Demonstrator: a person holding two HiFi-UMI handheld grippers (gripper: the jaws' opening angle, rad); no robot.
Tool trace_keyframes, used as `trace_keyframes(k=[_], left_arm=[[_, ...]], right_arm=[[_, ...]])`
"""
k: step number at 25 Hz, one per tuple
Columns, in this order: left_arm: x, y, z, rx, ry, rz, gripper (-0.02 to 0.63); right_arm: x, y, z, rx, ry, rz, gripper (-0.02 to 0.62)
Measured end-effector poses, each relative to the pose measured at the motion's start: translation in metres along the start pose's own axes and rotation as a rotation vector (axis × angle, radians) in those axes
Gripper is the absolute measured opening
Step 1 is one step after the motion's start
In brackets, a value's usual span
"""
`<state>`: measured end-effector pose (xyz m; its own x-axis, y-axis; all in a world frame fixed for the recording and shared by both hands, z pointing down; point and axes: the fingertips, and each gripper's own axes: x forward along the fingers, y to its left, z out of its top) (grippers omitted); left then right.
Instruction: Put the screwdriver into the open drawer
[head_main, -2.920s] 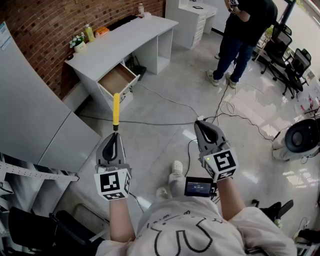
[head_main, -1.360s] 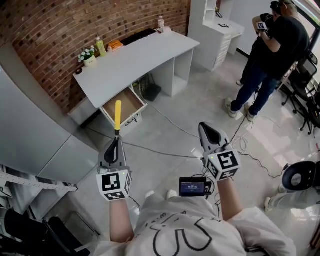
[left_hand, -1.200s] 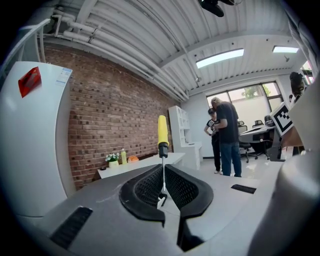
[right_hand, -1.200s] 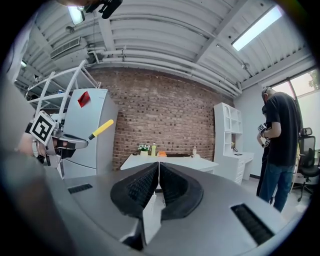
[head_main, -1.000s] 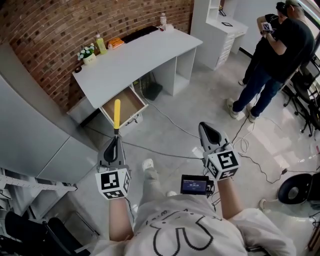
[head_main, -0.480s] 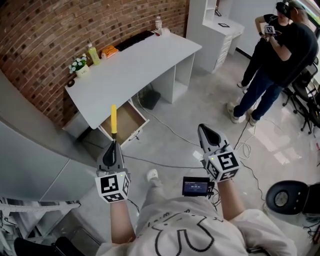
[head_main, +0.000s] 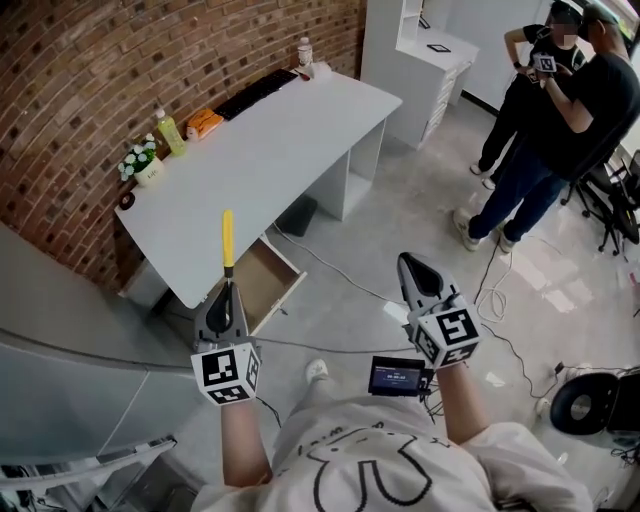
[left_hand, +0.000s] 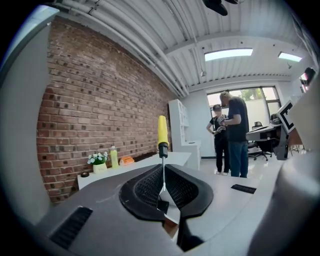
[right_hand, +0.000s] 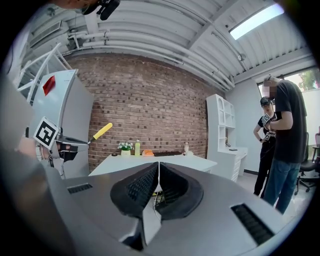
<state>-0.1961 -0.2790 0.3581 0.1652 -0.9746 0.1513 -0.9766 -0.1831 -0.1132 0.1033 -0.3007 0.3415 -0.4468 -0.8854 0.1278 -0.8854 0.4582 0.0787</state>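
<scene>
My left gripper (head_main: 226, 296) is shut on the metal shaft of a yellow-handled screwdriver (head_main: 228, 240), which points forward over the white desk's near edge. In the left gripper view the screwdriver (left_hand: 162, 135) stands upright from the closed jaws of the left gripper (left_hand: 163, 192). The open wooden drawer (head_main: 264, 283) sticks out under the desk, just right of the left gripper. My right gripper (head_main: 414, 271) is shut and empty, over the floor to the right. In the right gripper view the right gripper (right_hand: 157, 186) has its jaws together, and the screwdriver (right_hand: 101, 131) shows at left.
The white desk (head_main: 260, 150) stands against a brick wall and carries a flower pot (head_main: 142, 163), a yellow bottle (head_main: 165, 129) and an orange item (head_main: 203, 122). Two persons (head_main: 545, 120) stand at right. Cables (head_main: 350, 275) cross the floor. A grey cabinet (head_main: 60, 380) is at left.
I have walked closer to the desk; the desk and drawer have shifted down toward me. The screwdriver tip now overlaps the desk edge. Both grippers keep their grip state.
</scene>
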Motion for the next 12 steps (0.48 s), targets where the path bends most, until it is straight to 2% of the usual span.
trace_keyframes(k=[5, 12], left_arm=[[0.041, 0.03, 0.007, 0.0, 0.002, -0.031, 0.02], [0.075, 0.06, -0.005, -0.016, 0.026, -0.059, 0.02]], right_arm=[[0.044, -0.002, 0.011, 0.01, 0.013, -0.037, 0.02], [0.092, 0.013, 0.011, 0.01, 0.039, -0.041, 0.02]])
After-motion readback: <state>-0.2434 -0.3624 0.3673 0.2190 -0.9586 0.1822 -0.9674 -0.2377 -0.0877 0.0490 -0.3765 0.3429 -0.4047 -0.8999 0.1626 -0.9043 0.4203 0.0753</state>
